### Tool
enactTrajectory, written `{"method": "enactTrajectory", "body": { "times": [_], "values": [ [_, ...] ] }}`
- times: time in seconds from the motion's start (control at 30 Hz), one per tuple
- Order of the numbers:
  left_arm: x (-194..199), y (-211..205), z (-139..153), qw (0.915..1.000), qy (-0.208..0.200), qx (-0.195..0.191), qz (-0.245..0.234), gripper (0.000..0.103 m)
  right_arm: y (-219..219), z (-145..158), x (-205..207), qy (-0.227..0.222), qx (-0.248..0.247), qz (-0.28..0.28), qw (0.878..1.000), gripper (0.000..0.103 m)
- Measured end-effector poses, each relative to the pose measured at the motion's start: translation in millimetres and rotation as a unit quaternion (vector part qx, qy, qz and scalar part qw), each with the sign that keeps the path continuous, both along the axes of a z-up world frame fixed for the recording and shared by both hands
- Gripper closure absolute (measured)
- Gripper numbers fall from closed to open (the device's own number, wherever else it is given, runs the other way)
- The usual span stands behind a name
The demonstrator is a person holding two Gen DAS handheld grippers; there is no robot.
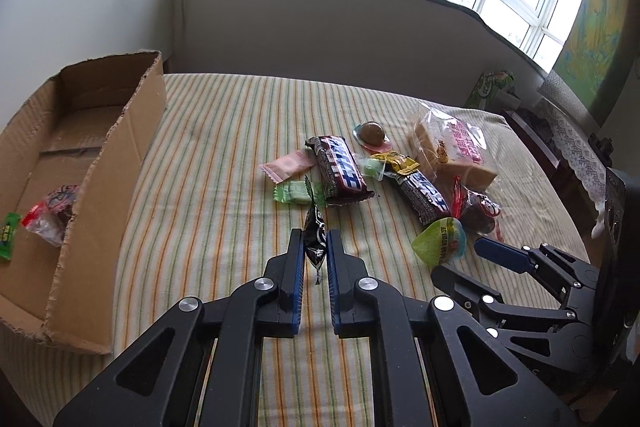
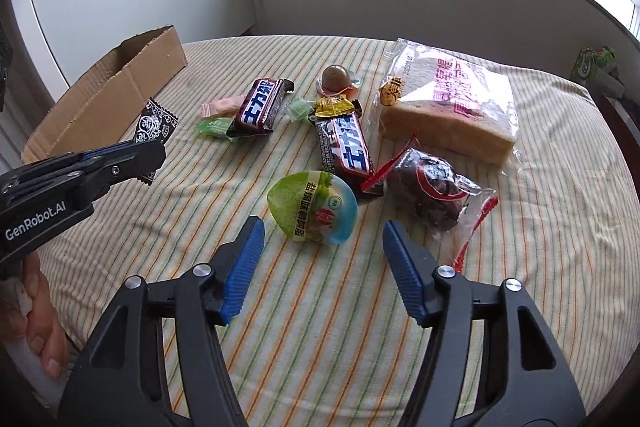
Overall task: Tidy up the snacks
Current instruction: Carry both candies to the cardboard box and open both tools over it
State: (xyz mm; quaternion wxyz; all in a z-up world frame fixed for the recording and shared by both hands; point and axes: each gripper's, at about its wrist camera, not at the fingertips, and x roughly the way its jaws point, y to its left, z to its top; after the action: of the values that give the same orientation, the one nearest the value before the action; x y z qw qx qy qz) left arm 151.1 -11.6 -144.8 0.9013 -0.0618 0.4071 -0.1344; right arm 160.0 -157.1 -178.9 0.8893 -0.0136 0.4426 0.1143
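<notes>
bench (image 1: 224, 131): a surface under a striped cloth carries everything, with wide bare cloth between the box and the snack heap, so there is open room for a carry across.
cardboard box (image 1: 120, 131): sits at the left edge of the bench, its long axis running away from the cameras and its top open; a red-and-clear packet (image 1: 52, 215) and a green candy (image 1: 8, 235) already lie inside.
snack heap: clustered right of centre and well apart from the box; the largest piece is a bagged bread slice (image 2: 448, 107) at the far right, then two dark chocolate bars (image 2: 262, 105) lying roughly parallel, long axes pointing away from the right wrist camera.
left gripper (image 1: 316, 247): jaws pressed together on a small black-and-white sachet (image 1: 316, 235), held upright and clear of the cloth; it is the nearer hand to the box, which lies to its left.
right gripper (image 2: 324, 247): jaws spread wide with nothing between them — the green dome-shaped pack (image 2: 314, 207) lies on the cloth just ahead, roughly centred on the gap.
coming move, as I judge it: the sachet goes left over the box's near wall, while the right jaws need only ease forward and down to straddle the pack.
risk: a dark bagged snack (image 2: 434, 187) sits just beside the right-hand jaw's path.
</notes>
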Motion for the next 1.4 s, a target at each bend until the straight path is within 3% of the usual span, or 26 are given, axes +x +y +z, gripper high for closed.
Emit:
{"method": "enactTrajectory", "body": {
  "times": [0.07,0.1,0.23,0.5,0.73,0.9,1.17,1.4],
  "values": [
    [0.7,0.2,-0.5,1.0,0.0,-0.001,-0.003,0.094,2.1,-4.2,7.7,0.011,0.001,0.0,1.0,0.048],
    [1.2,-0.4,-0.6,1.0,0.0,-0.001,-0.004,0.094,2.8,-5.3,9.2,0.012,-0.006,-0.002,1.0,0.062],
    [0.1,4.1,0.6,1.0,0.0,-0.006,-0.003,0.094,4.7,-3.1,3.7,0.006,-0.007,0.001,1.0,0.07],
    [-11.8,4.3,13.0,0.9999,-0.015,0.007,0.001,0.094,-5.2,32.4,-23.4,-0.042,-0.003,-0.023,0.999,0.07],
    [-34.6,3.1,49.8,0.9975,-0.066,0.025,0.001,0.094,-8.2,85.3,-43.3,-0.099,-0.007,-0.034,0.994,0.07],
    [-48.4,12.2,69.0,0.9955,-0.092,0.023,0.003,0.094,5.8,102.4,-52.2,-0.112,-0.014,-0.028,0.993,0.07],
    [-57.8,53.9,75.6,0.9939,-0.106,0.011,0.031,0.094,65.2,109.1,-47.4,-0.114,-0.027,0.014,0.993,0.07],
    [-55.5,126.6,63.3,0.991,-0.097,0.001,0.092,0.094,152.9,97.4,-29.2,-0.101,-0.028,0.092,0.99,0.07]
  ]
}}
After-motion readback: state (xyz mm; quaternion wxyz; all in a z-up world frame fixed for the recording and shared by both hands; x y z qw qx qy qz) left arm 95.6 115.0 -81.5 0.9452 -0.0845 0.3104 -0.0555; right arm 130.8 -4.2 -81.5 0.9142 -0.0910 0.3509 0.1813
